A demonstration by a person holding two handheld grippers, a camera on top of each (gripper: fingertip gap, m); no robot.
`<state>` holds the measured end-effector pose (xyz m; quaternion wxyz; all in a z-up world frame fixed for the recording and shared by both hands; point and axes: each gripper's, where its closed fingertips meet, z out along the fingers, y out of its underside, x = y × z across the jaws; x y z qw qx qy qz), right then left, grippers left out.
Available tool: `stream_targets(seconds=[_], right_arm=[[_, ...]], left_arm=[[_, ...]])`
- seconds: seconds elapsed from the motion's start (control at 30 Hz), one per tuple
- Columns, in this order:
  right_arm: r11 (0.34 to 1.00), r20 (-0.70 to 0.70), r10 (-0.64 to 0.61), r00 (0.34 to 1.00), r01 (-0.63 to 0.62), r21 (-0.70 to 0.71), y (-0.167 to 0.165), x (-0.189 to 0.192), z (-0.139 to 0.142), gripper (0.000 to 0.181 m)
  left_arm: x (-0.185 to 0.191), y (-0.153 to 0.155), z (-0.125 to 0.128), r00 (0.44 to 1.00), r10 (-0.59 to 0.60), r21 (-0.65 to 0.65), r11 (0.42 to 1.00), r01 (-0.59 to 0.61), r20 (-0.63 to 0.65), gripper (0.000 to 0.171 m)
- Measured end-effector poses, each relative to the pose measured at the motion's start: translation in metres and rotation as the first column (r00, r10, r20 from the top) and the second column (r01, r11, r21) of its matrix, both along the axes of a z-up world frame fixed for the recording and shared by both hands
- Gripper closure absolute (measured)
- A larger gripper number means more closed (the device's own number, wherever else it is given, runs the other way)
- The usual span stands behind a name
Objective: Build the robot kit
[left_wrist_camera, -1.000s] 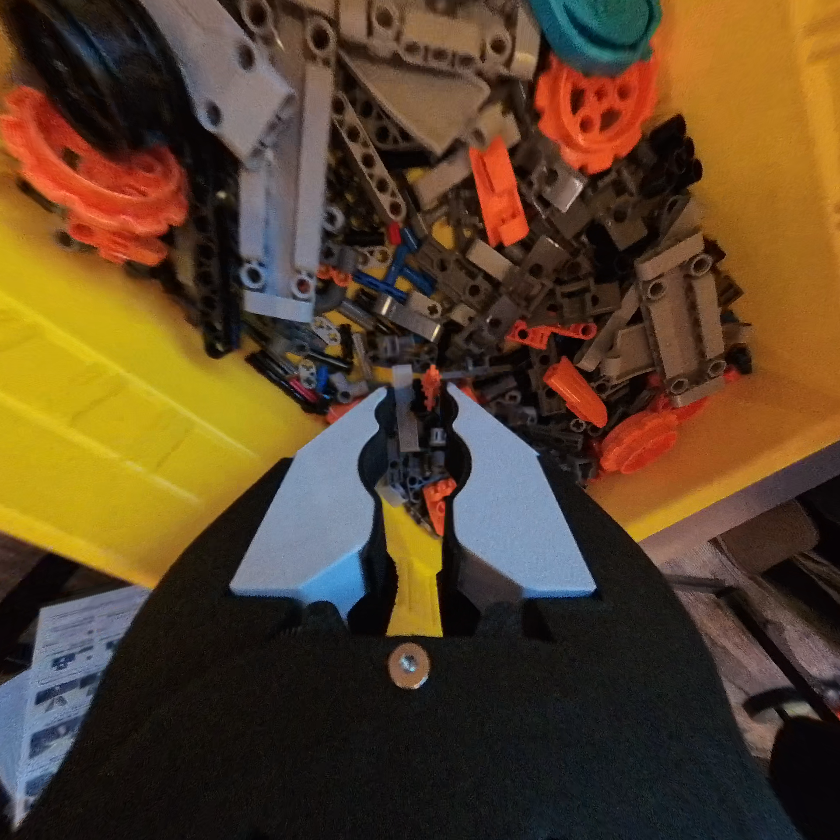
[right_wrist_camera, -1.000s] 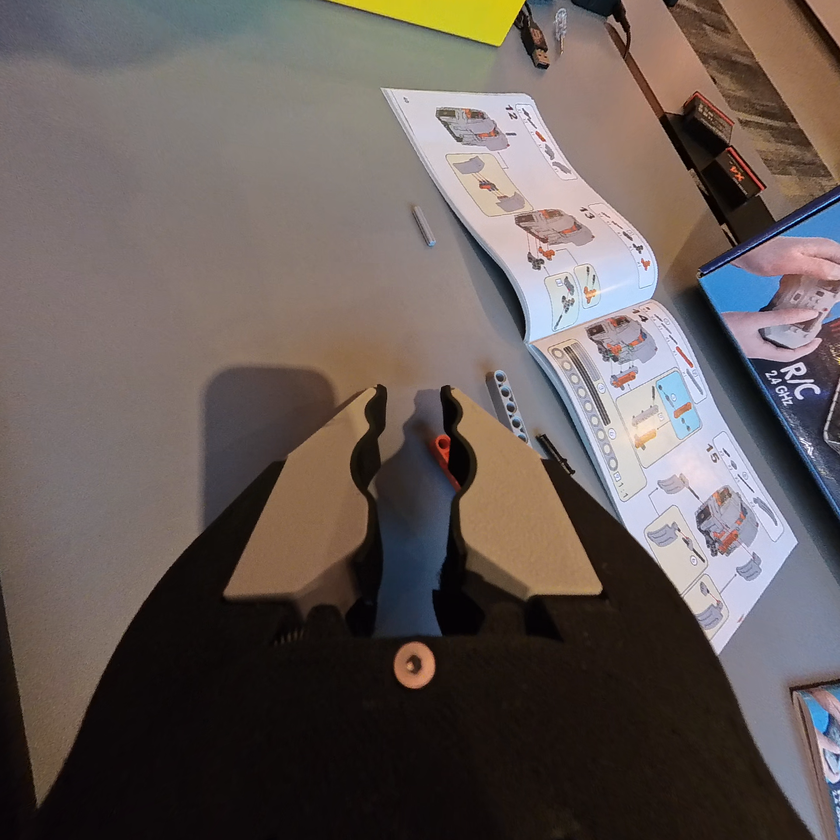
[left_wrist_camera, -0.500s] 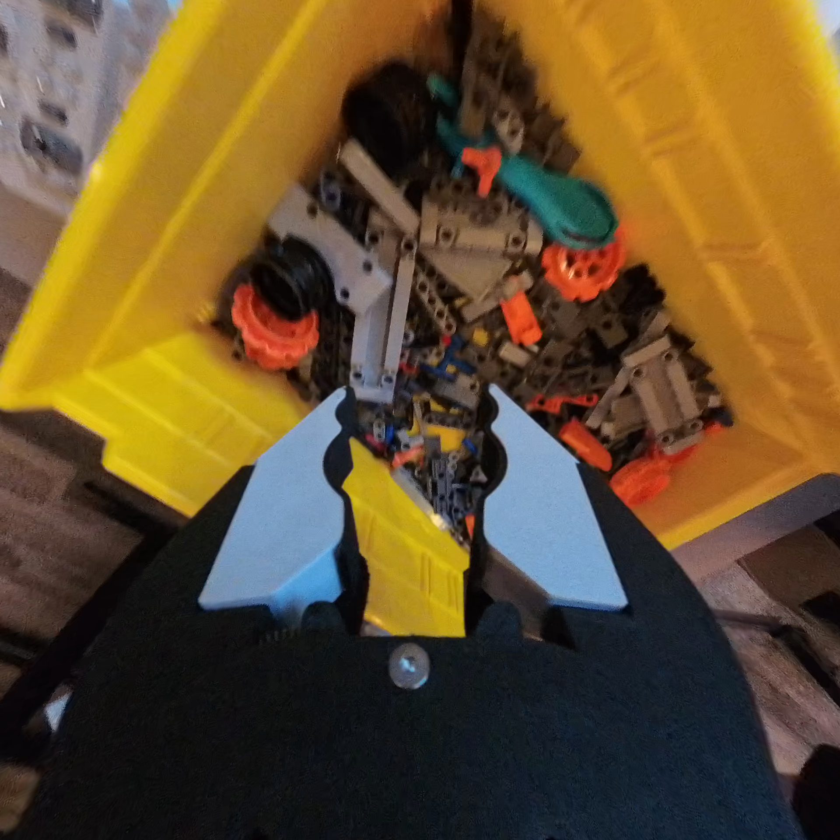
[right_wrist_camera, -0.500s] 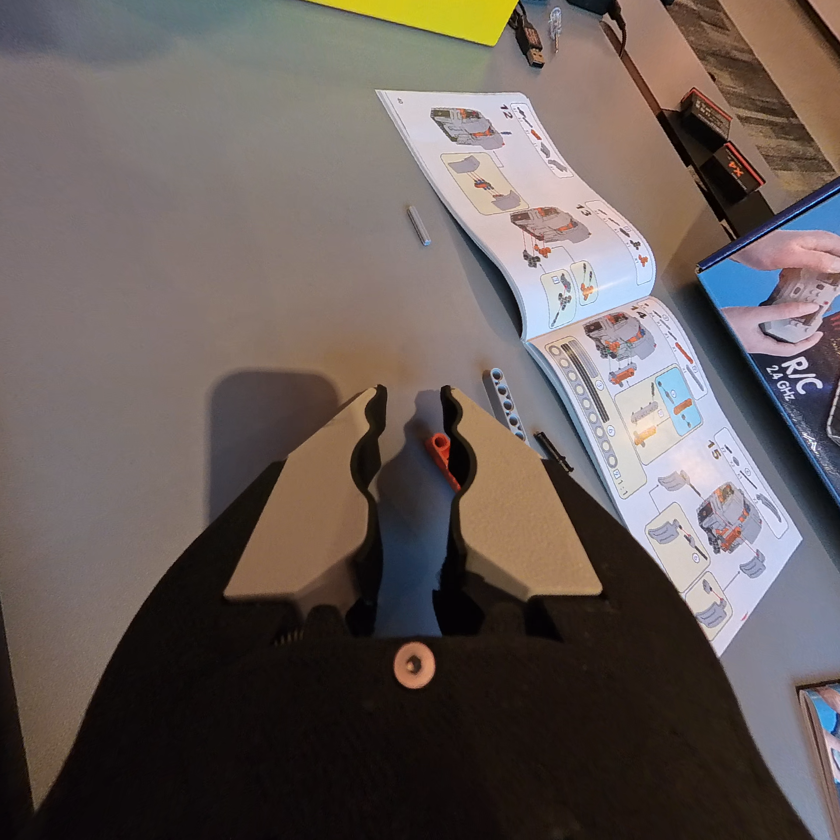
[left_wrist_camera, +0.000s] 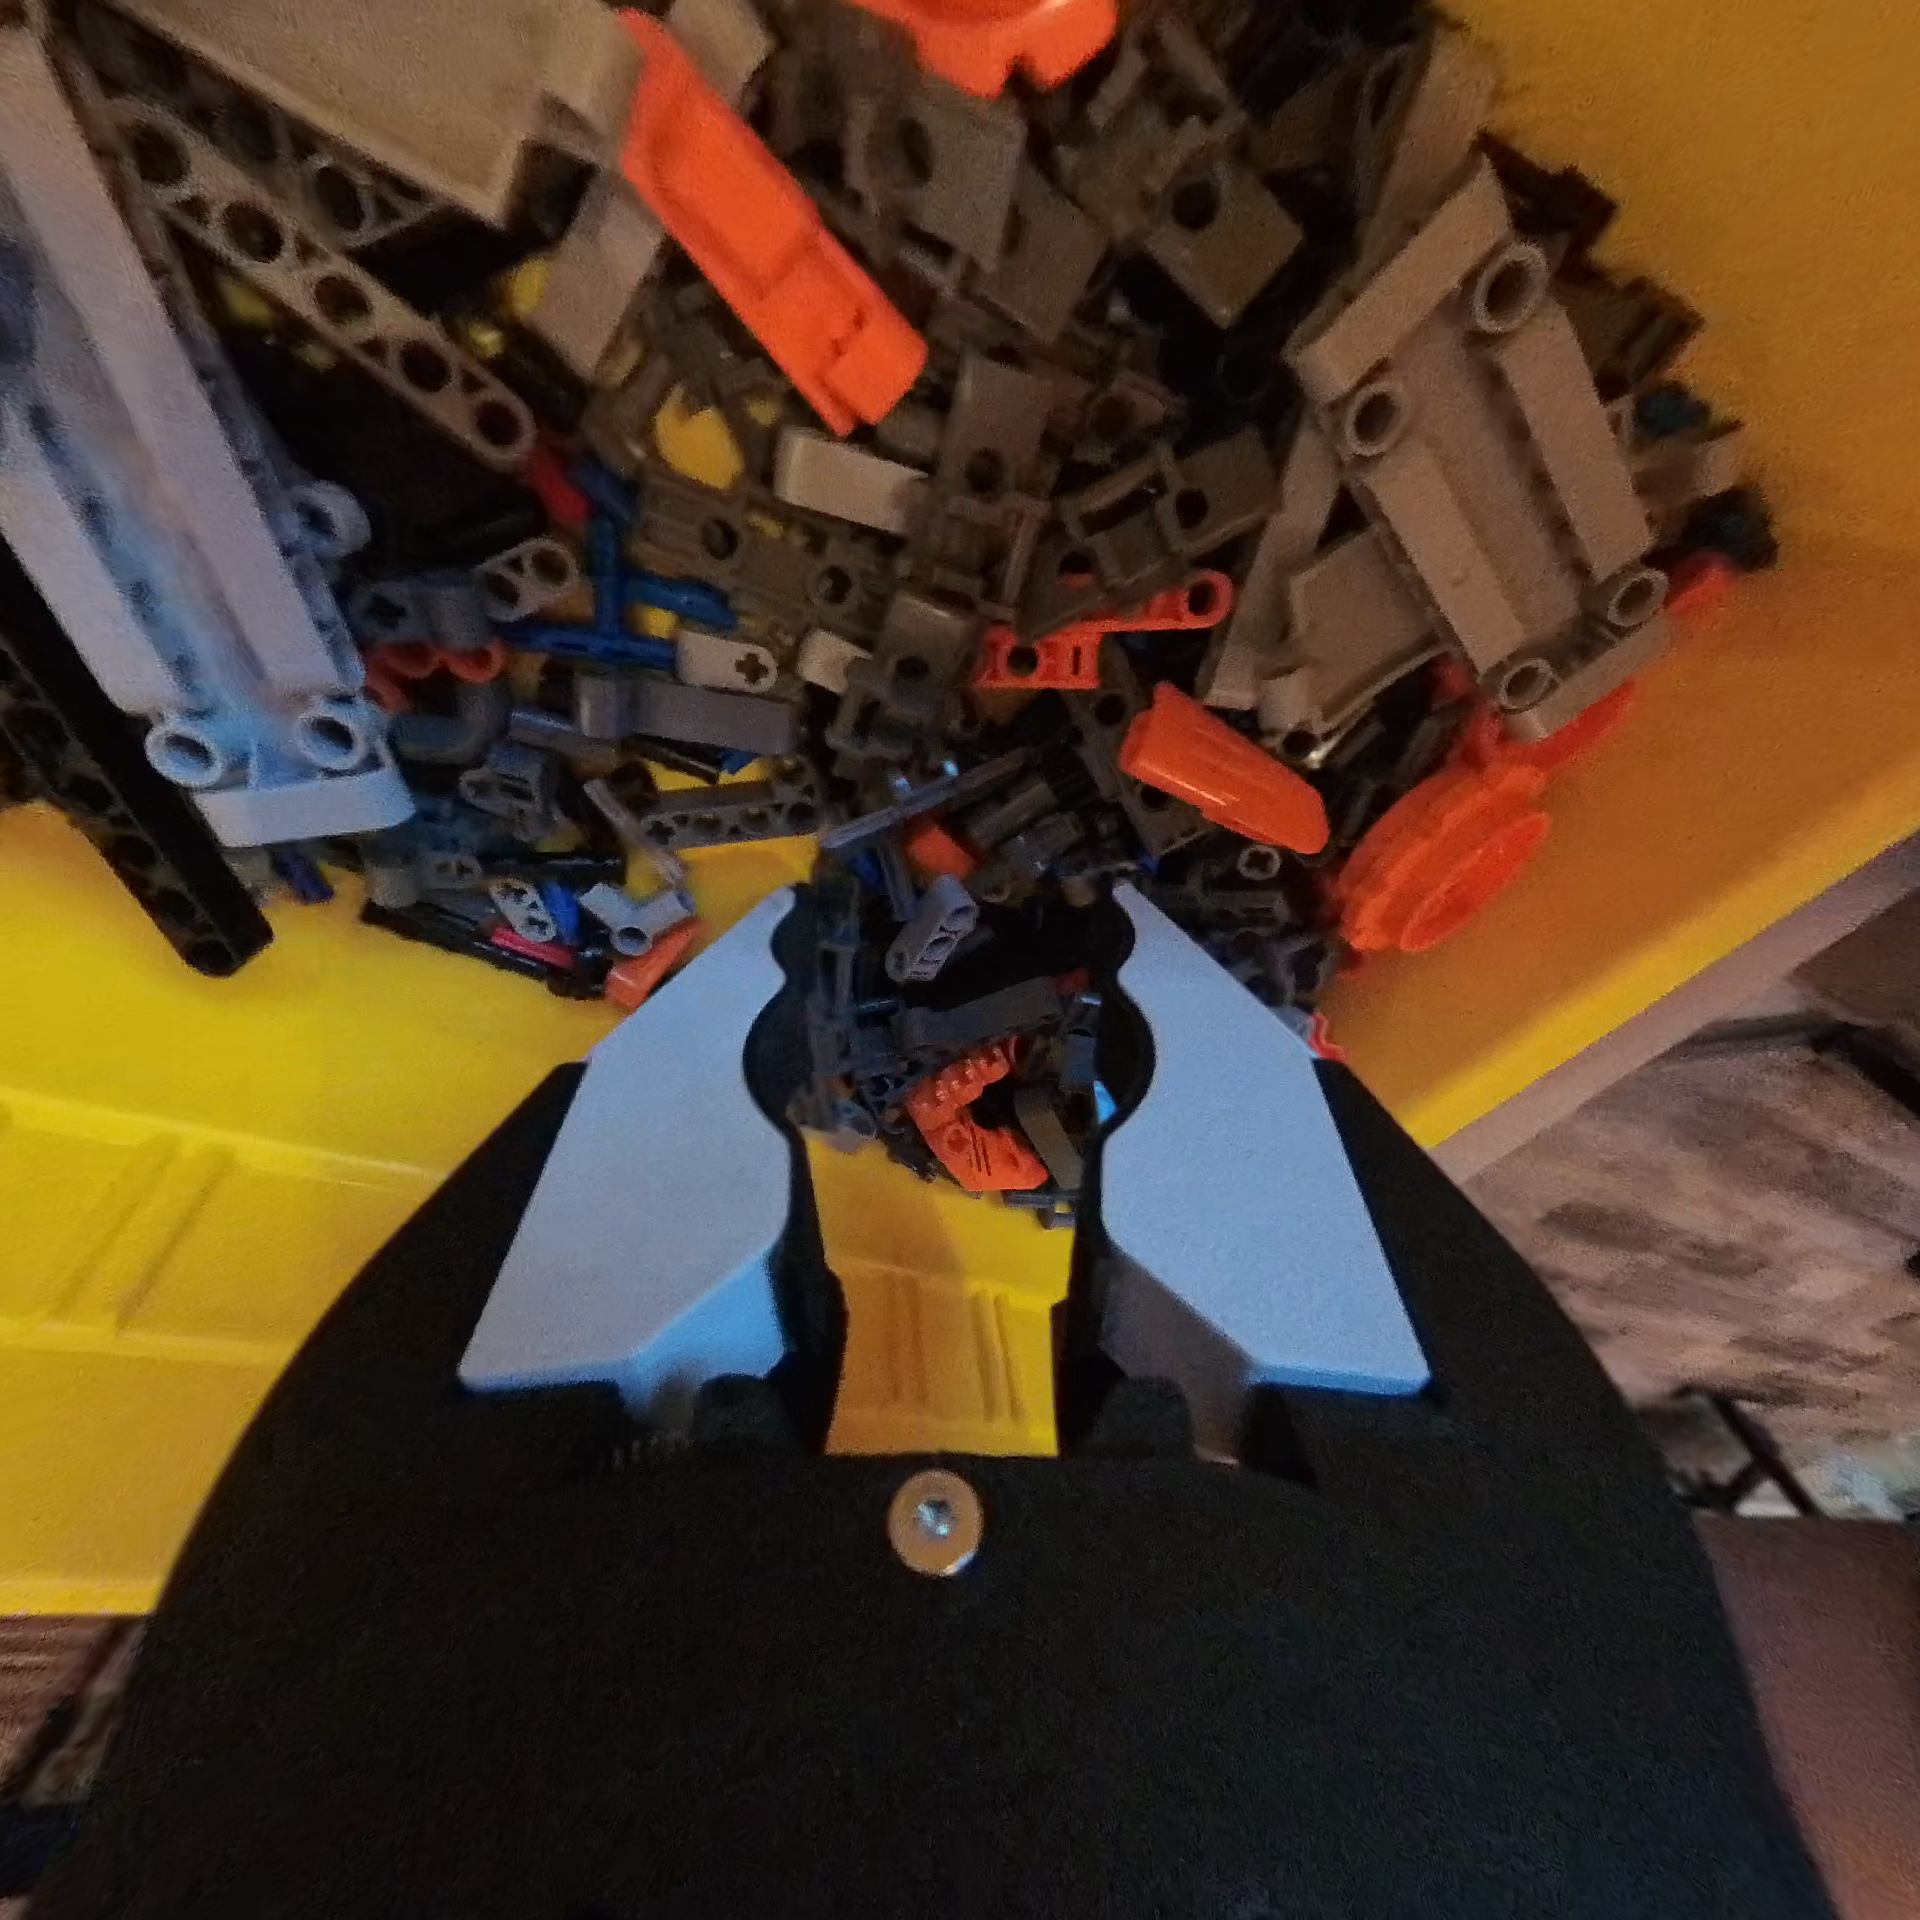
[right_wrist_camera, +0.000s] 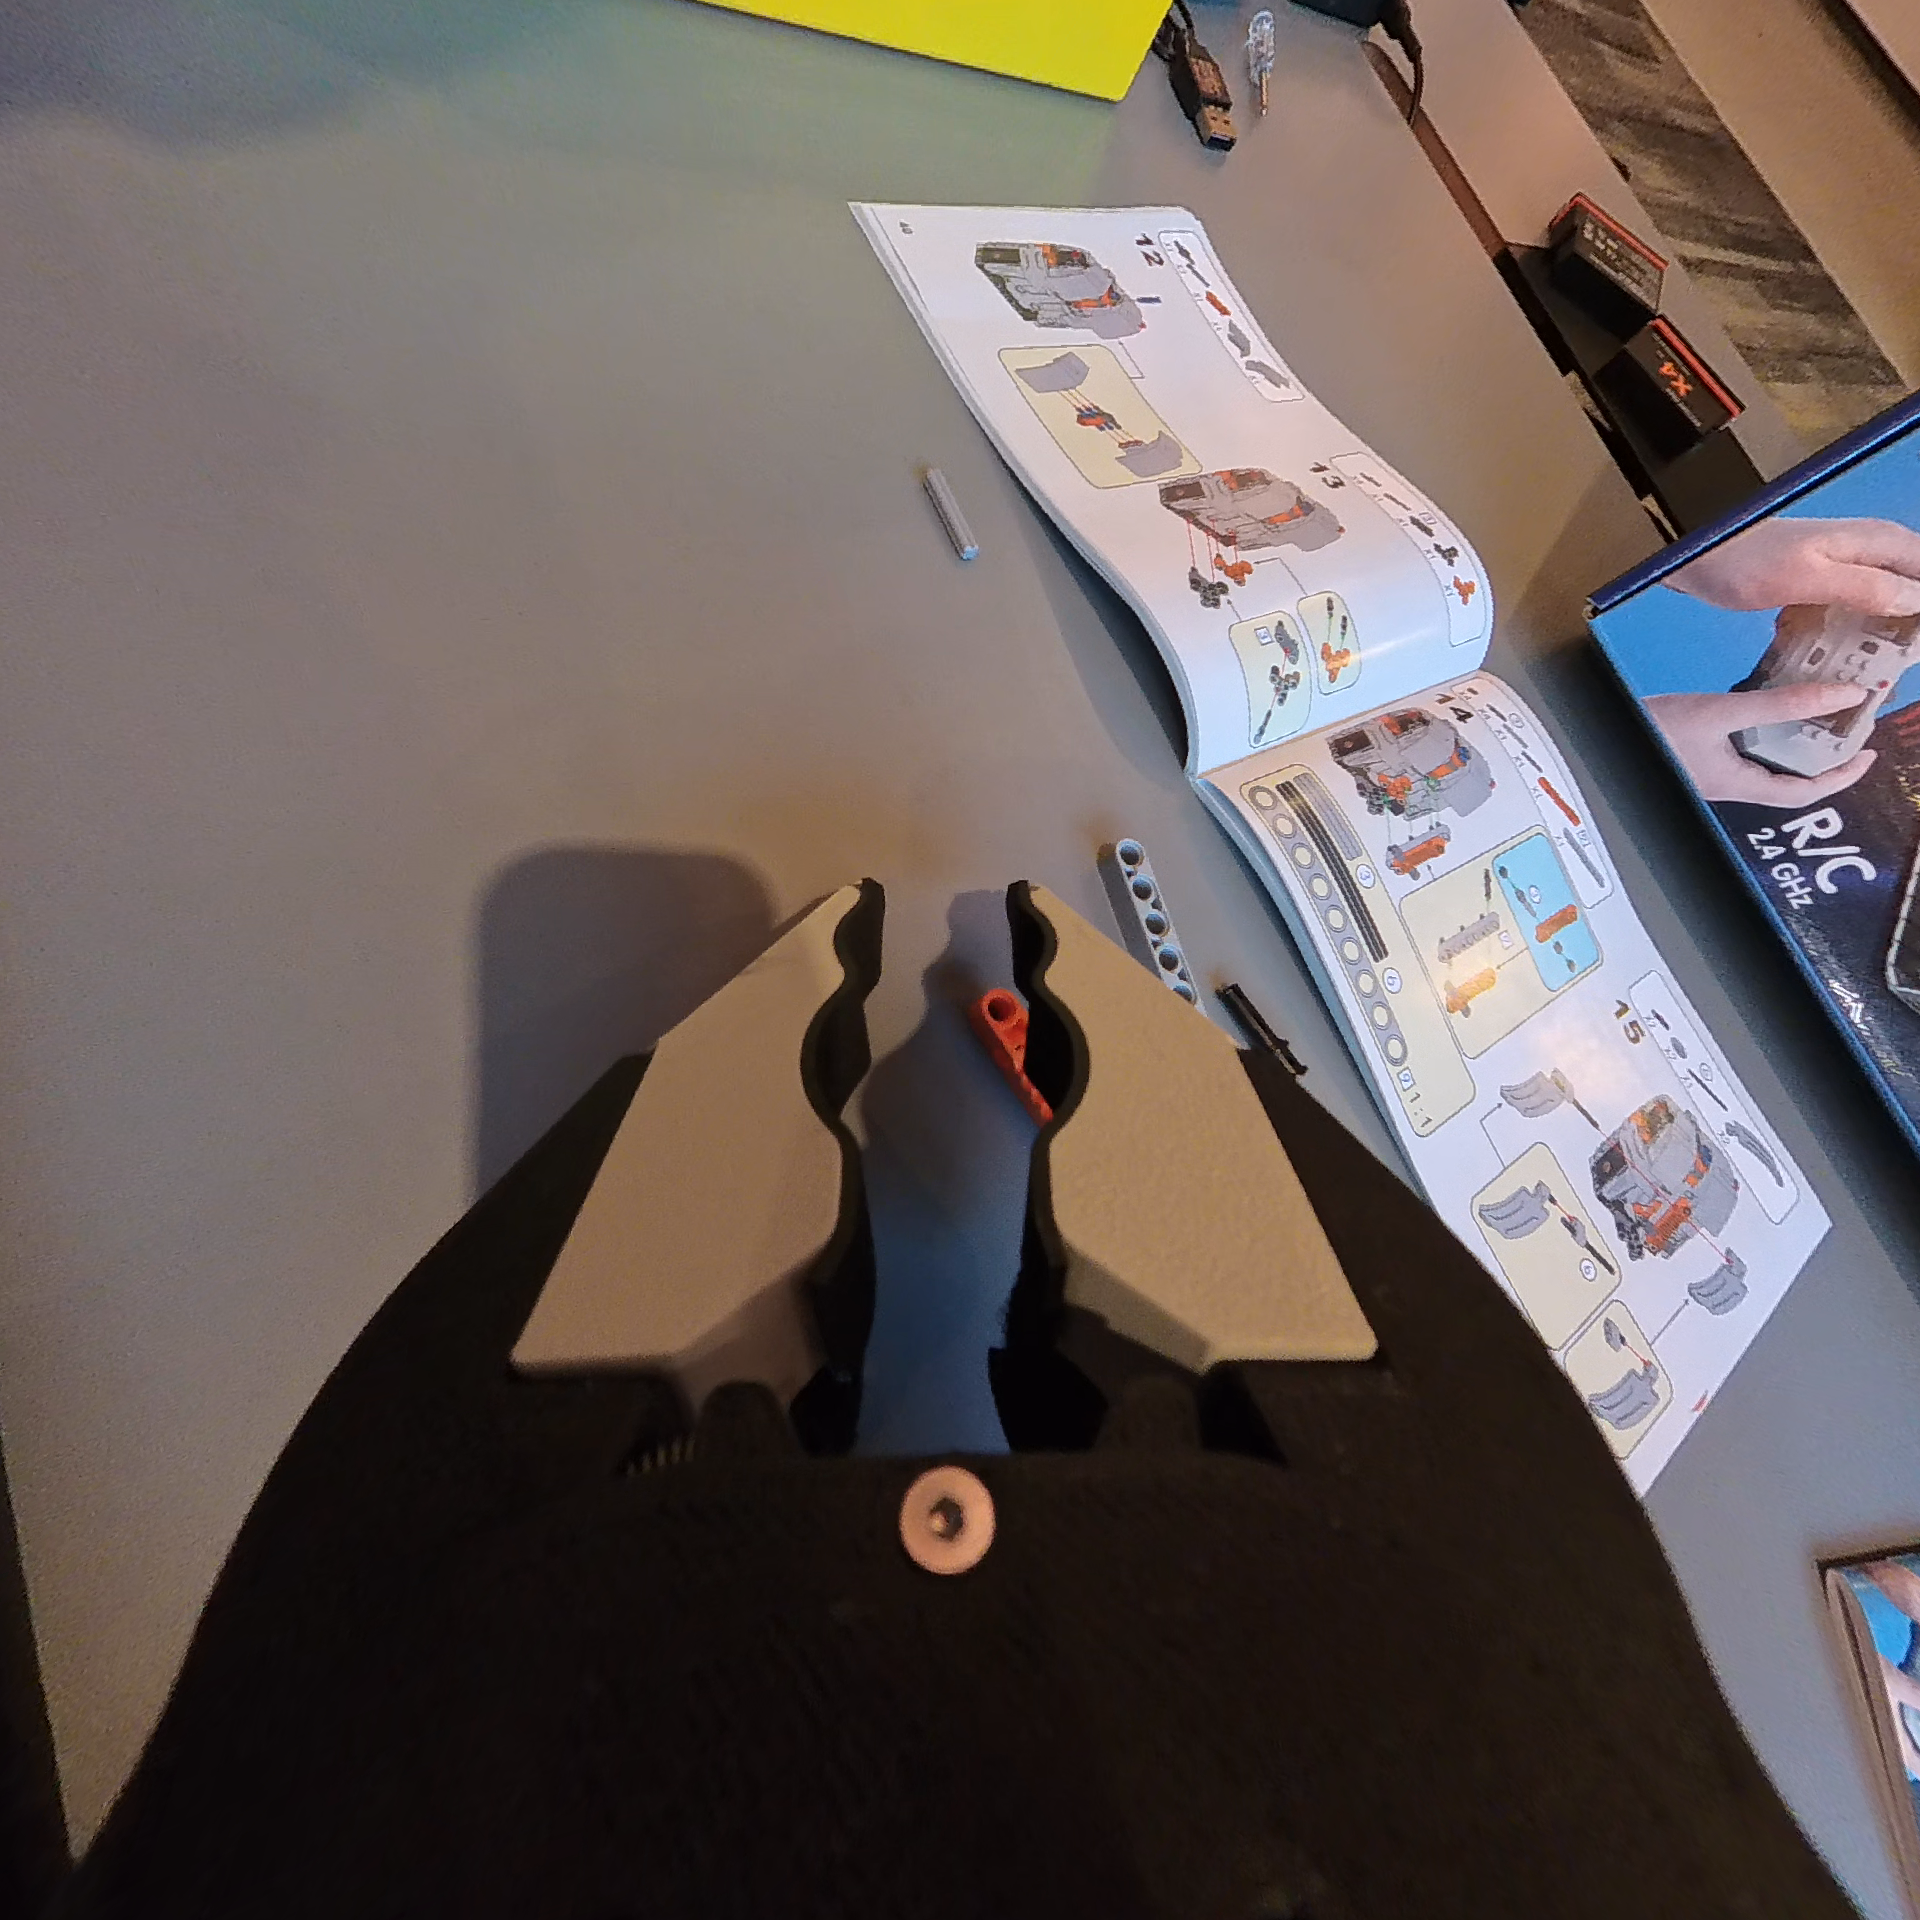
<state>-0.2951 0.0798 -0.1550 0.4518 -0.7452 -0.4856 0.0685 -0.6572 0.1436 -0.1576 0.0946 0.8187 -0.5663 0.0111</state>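
We see a yellow bin (left_wrist_camera: 260,1195) of bricks (left_wrist_camera: 935,582), blurred; left hand-held gripper (left_wrist_camera: 951,914) wide, right hand-held gripper (right_wrist_camera: 945,894) narrow, perhaps empty.

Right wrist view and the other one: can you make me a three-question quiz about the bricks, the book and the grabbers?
1. Where is the orange piece?
A. On the booklet
B. On the table between the right gripper's fingers
C. In the blue box

2. What colour is the bin holding the pile of pieces?
A. Yellow
B. Green
C. White

3. How is the left gripper?
A. Shut on a wheel
B. Shut on a beam
C. Open, holding nothing

Answers:
1. B: it lies on the grey table, just inside the right gripper, by its right-hand finger.
2. A: yellow walls surround the pile.
3. C: a wide gap shows between its fingers, above the pieces.
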Motion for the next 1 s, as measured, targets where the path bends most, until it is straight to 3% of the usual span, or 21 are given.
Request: stream_targets(seconds=[0.1,0.17,0.2,0.23,0.47,0.8,0.83,0.9,0.93,1.0], right_arm=[[1.0,0.003,0.001,1.0,-0.001,0.001,0.0,0.0,0.0,0.159],[1.0,0.003,0.003,1.0,-0.003,0.001,0.0,-0.001,0.0,0.159],[1.0,0.002,0.005,1.0,-0.005,0.001,-0.001,-0.001,0.0,0.159],[1.0,0.004,0.006,1.0,-0.006,0.001,-0.001,-0.001,0.0,0.159],[1.0,0.003,0.009,1.0,-0.009,0.0,-0.001,-0.002,0.0,0.159],[1.0,-0.006,0.004,1.0,-0.004,-0.004,0.0,-0.001,0.0,0.159],[1.0,-0.007,0.004,1.0,-0.004,-0.005,0.0,-0.001,0.0,0.159],[1.0,-0.007,0.004,1.0,-0.004,-0.005,0.0,-0.001,0.0,0.159],[1.0,-0.007,0.004,1.0,-0.004,-0.005,0.0,-0.001,0.0,0.159],[1.0,-0.005,0.005,1.0,-0.005,-0.004,-0.001,-0.001,0.0,0.159]], left_arm=[[-0.004,-0.001,-0.002,0.993,-0.116,0.045,0.992,0.117,-0.023,0.131],[-0.006,-0.001,-0.004,0.994,-0.1,0.036,0.994,0.102,-0.05,0.13],[-0.006,-0.001,-0.003,0.995,-0.09,0.032,0.995,0.091,-0.046,0.141],[-0.005,-0.001,-0.002,0.995,-0.095,0.025,0.995,0.096,-0.035,0.162],[-0.002,0.03,0.005,0.998,-0.064,0.102,0.993,0.066,-0.016,0.165],[0.058,0.086,0.037,0.974,-0.02,0.323,0.945,-0.055,0.227,0.165],[0.062,0.092,0.043,0.965,0.001,0.353,0.93,-0.098,0.264,0.163],[0.069,0.082,0.049,0.945,0.051,0.277,0.95,-0.146,0.323,0.106],[0.066,0.076,0.049,0.947,0.065,0.245,0.958,-0.147,0.314,0.095],[0.049,0.066,0.048,0.965,0.062,0.237,0.964,-0.124,0.256,0.114]])
